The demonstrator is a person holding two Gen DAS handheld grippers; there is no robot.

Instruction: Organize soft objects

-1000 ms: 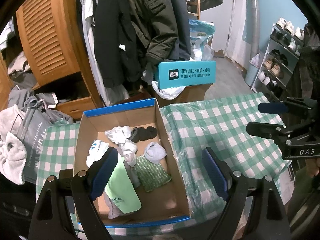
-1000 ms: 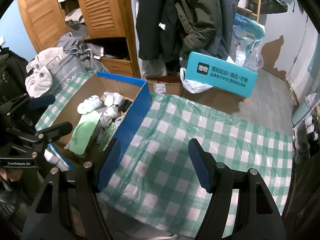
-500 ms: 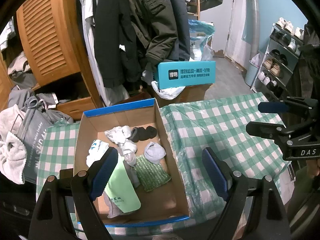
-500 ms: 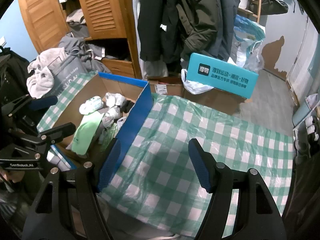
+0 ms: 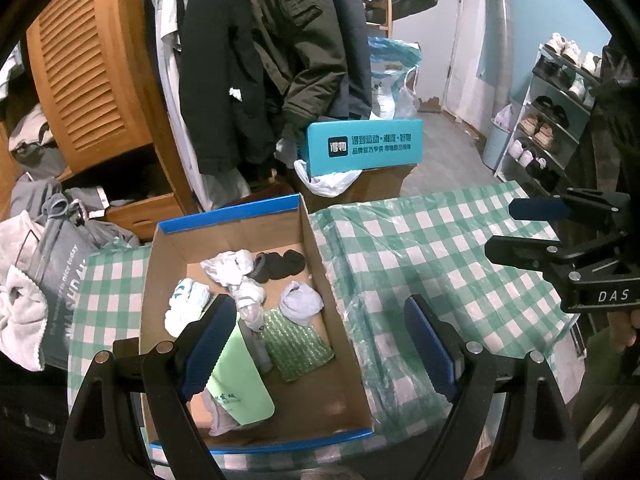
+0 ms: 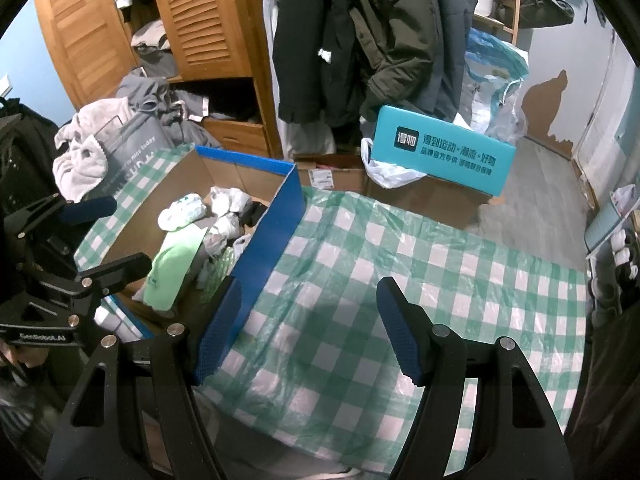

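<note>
A cardboard box with a blue rim [image 5: 316, 256] sits on the left of the checked table. In it lie white socks [image 5: 230, 266], a black sock pair [image 5: 280, 266], a grey sock [image 5: 301, 302], a white-and-blue sock [image 5: 186, 306], a green textured cloth [image 5: 296, 346] and a light green packet [image 5: 240, 376]. My left gripper [image 5: 318, 344] is open and empty above the box's near end. My right gripper [image 6: 310, 330] is open and empty above the bare tablecloth, right of the box [image 6: 276, 232]. The socks also show in the right wrist view [image 6: 224, 204].
The green-and-white checked cloth [image 6: 420, 280] covers the table. Behind it hang dark coats [image 5: 256, 60]; a teal box [image 5: 364, 146] rests on cartons. A wooden wardrobe [image 5: 92, 80], a grey bag with towels [image 5: 44, 280] stand left and a shoe rack [image 5: 560, 100] stands right.
Both views have shifted very slightly; the box's contents and both open grippers stay as they were.
</note>
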